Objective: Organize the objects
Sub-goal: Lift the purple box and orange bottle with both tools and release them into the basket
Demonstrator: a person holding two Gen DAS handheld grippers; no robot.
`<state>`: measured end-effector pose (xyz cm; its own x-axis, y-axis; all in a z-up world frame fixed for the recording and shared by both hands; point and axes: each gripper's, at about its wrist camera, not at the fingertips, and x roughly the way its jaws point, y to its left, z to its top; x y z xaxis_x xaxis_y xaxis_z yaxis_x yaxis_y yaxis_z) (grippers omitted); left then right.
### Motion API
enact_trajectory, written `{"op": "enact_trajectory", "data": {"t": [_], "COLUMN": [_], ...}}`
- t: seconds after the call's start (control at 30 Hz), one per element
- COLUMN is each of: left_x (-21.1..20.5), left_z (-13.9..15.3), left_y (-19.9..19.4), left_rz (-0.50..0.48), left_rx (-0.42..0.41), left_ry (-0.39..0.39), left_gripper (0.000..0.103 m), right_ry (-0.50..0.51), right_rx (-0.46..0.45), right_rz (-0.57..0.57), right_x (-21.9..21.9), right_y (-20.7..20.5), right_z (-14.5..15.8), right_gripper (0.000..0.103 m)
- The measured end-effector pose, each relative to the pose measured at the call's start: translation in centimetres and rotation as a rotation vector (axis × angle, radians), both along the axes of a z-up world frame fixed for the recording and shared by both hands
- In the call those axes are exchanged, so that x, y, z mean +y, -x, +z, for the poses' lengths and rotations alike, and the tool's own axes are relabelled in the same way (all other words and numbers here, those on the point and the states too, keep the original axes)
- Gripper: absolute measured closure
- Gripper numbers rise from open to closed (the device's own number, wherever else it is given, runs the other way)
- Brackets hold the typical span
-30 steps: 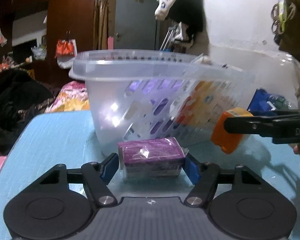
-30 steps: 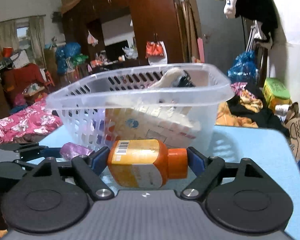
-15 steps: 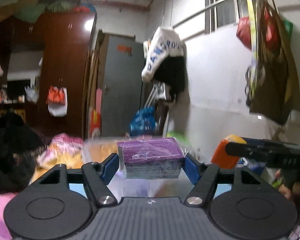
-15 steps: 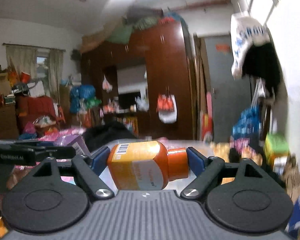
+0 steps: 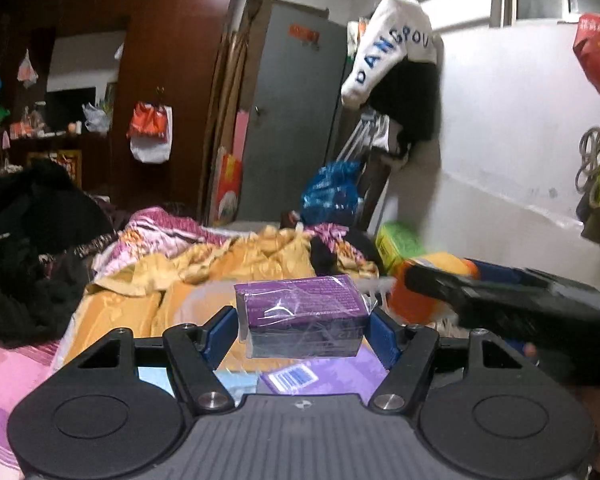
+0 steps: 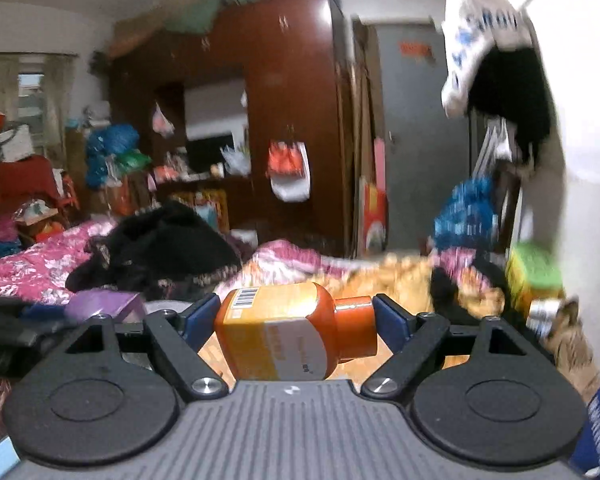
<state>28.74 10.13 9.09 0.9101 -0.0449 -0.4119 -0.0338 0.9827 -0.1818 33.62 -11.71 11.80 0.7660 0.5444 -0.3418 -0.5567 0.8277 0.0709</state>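
Observation:
My left gripper (image 5: 303,334) is shut on a purple box (image 5: 303,322) wrapped in clear film and holds it up in the air. My right gripper (image 6: 296,330) is shut on an orange bottle (image 6: 288,336) lying sideways, cap to the right. In the left wrist view the right gripper (image 5: 500,300) and its orange bottle (image 5: 416,300) show at the right. In the right wrist view the purple box (image 6: 104,304) and the left gripper show at the left. A purple item with a barcode (image 5: 300,376) lies below the left gripper. The basket is out of view.
A heap of yellow and pink bedding (image 5: 228,268) and dark clothes (image 5: 28,248) lies beyond the grippers. A green box (image 5: 400,240) and a blue bag (image 5: 332,196) stand by the white wall. A brown wardrobe (image 6: 284,120) and a grey door (image 5: 288,116) are behind.
Both grippers have risen with their objects from the table in front of the clear basket. The basket has dropped out of view. Both views now face the room.

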Motion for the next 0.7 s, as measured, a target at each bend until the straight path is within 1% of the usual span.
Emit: {"op": "enact_trajectory", "data": {"t": [0.13,0.23,0.33,0.37,0.4,0.43,0.47,0.53,0.6,0.67,0.7], "left_x": [-0.4,-0.1,0.1,0.1,0.1,0.2,0.2,0.3,0.3,0.4,0.4], "left_z": [-1.5,-2.0,-2.5,-2.6,-2.7,-2.8,-2.7,-2.4,-2.0,-2.2,-2.6], "left_y": [-0.2,0.2,0.1,0.3,0.7,1.1,1.5,3.1,5.2,7.8,9.2], "left_rz": [0.003,0.0,0.002,0.006,0.012,0.014,0.009,-0.02,-0.038,-0.066,-0.084], "left_rx": [0.017,0.007,-0.003,-0.019,-0.033,-0.044,-0.057,-0.101,-0.151,-0.192,-0.202], "left_ry": [-0.037,-0.032,-0.039,-0.05,-0.064,-0.07,-0.068,-0.051,-0.042,-0.034,-0.038], "left_gripper": [0.031,0.03,0.03,0.029,0.024,0.016,0.014,0.013,0.013,0.012,0.01], "right_ry": [0.023,0.034,0.027,0.01,-0.015,-0.042,-0.063,-0.092,-0.108,-0.089,-0.093], "right_rx": [0.031,0.037,0.019,-0.008,-0.037,-0.057,-0.054,-0.033,-0.038,-0.021,-0.011], "right_rz": [0.003,0.007,0.019,0.002,-0.015,-0.025,-0.023,0.007,0.008,0.016,0.028], "right_x": [1.0,1.7,0.9,0.5,-0.4,-1.1,-1.7,-3.3,-5.3,-7.6,-9.1], "right_y": [-1.1,-0.9,-0.1,0.3,1.0,1.5,1.9,3.3,5.6,8.5,9.6], "right_z": [-1.2,-1.7,-1.0,-0.8,-0.3,0.0,0.3,0.9,0.6,-0.9,-1.9], "right_gripper": [0.019,0.018,0.017,0.01,0.005,0.0,0.0,0.0,0.0,0.0,0.0]}}
